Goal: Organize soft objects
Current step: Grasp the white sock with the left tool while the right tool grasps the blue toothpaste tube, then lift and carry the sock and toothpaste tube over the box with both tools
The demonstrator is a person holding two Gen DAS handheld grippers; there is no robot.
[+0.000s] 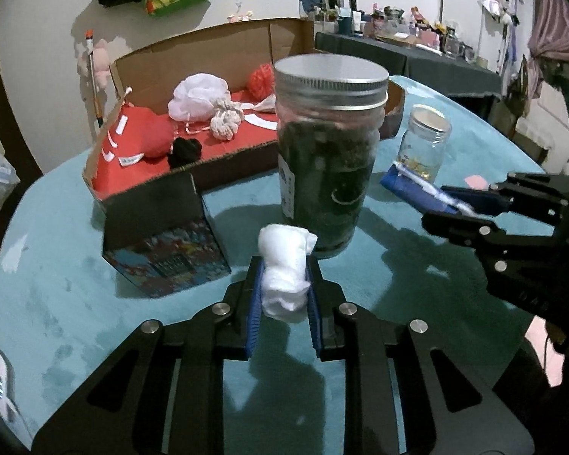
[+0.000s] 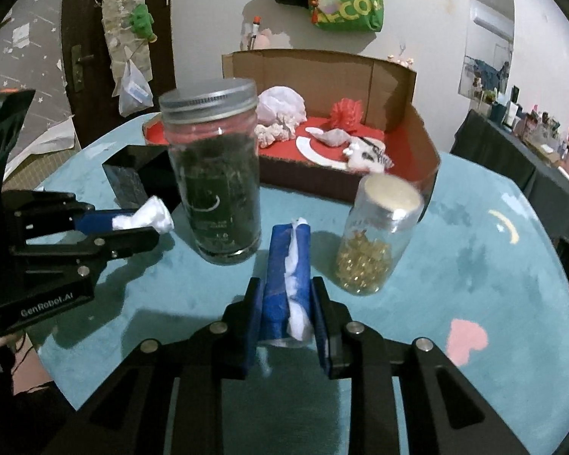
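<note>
My left gripper (image 1: pixel 284 263) is shut on a white soft wad (image 1: pixel 284 292), held just above the teal table in front of the big jar. The right wrist view shows this gripper (image 2: pixel 144 223) at the left with the wad (image 2: pixel 155 216) sticking out of its tips. My right gripper (image 2: pixel 286 284) is shut on a blue-and-white cloth roll (image 2: pixel 284 258), which juts forward between the two jars. It also appears at the right of the left wrist view (image 1: pixel 436 204). Behind stands a cardboard box (image 1: pixel 223 49) with a red lining, holding a white mesh pouf (image 1: pixel 197 94), a red pouf (image 1: pixel 261 79) and other soft items.
A tall lidded jar with dark contents (image 1: pixel 330 159) stands mid-table. A small jar with gold bits (image 2: pixel 375 242) is to its right, tilted in the right wrist view. A dark printed box (image 1: pixel 167 242) sits left of the tall jar, against the cardboard box. The round teal table (image 1: pixel 57 265) drops off at left and right.
</note>
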